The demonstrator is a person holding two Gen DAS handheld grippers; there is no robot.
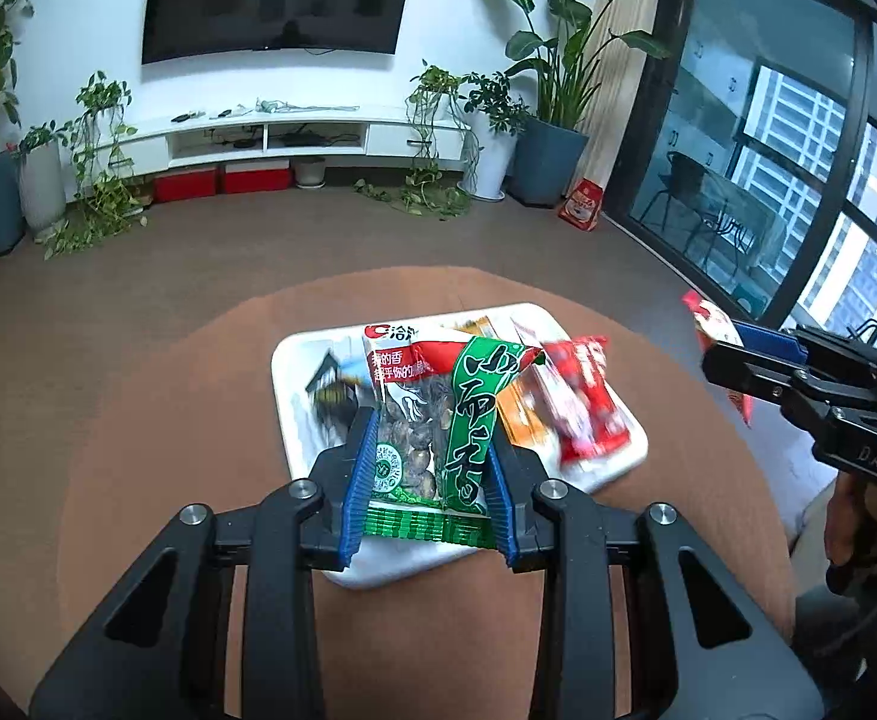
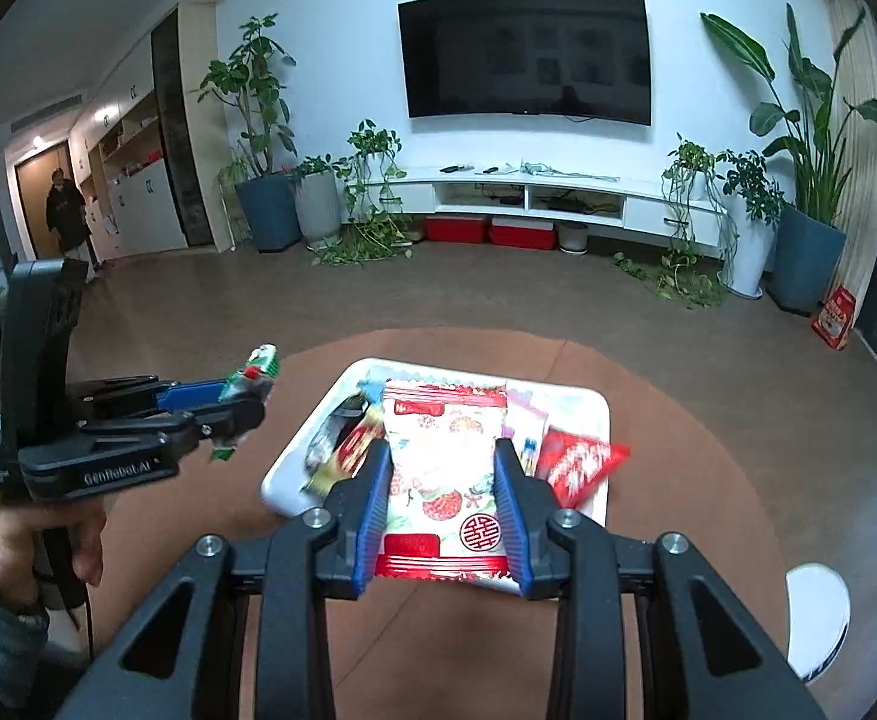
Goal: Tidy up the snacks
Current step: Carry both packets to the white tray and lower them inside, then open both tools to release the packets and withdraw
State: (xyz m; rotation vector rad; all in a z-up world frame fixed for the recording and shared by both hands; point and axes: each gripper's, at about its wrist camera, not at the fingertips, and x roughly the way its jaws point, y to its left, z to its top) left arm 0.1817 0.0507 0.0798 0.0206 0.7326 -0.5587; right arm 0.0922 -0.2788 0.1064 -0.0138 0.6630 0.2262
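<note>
Two snack packets held above the white tray. Green-and-clear nut packet: clamped between the narrowly parted jaws of the left gripper. White-and-red strawberry packet: clamped likewise in the right gripper. Tray: holds several more wrappers, among them a red packet; rests on a round brown table.

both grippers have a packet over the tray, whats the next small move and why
Probably carry both packets sideways, clear of the tray, before lowering. The left gripper is shut on the green packet and the right gripper on the red and white packet; both hang above the loose snacks left in the tray. Where they belong isn't visible.
</note>
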